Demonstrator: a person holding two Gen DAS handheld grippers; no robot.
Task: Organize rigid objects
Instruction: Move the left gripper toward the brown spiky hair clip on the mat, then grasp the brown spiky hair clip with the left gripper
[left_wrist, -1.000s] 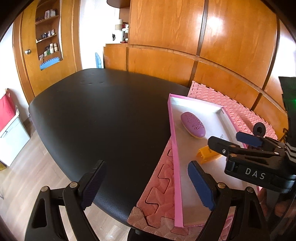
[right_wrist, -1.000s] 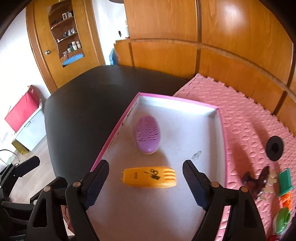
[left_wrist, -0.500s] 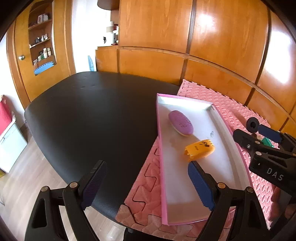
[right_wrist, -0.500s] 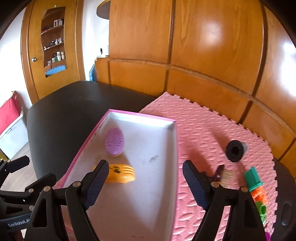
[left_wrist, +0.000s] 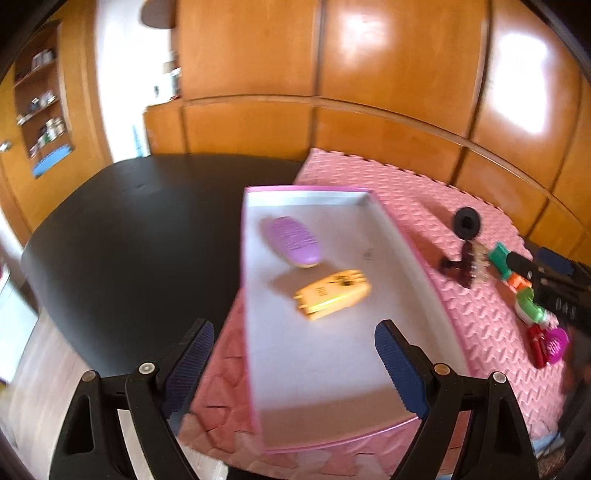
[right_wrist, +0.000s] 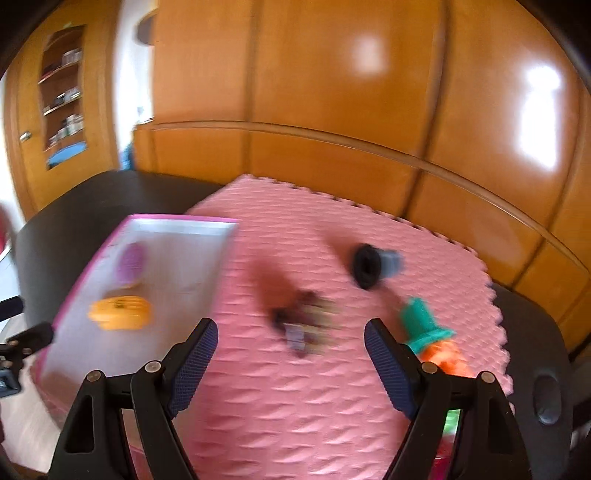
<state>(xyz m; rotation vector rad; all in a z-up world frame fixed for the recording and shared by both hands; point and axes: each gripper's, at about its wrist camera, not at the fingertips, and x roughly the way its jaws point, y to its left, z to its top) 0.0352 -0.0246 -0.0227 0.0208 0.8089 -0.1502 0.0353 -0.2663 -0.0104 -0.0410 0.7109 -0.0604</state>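
Left tongs (left_wrist: 293, 363) and right tongs (right_wrist: 290, 360) both gape wide, empty.

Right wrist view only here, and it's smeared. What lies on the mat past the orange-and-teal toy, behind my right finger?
Observer: A green curved piece, then a red piece with a magenta piece beside it.
Operator: Is the left gripper holding anything?
Observer: No, the left gripper is open, nothing between its fingers.
Operator: And the tray's near end?
Observer: Bare; the tray holds only the purple oval and the yellow item, farther in.
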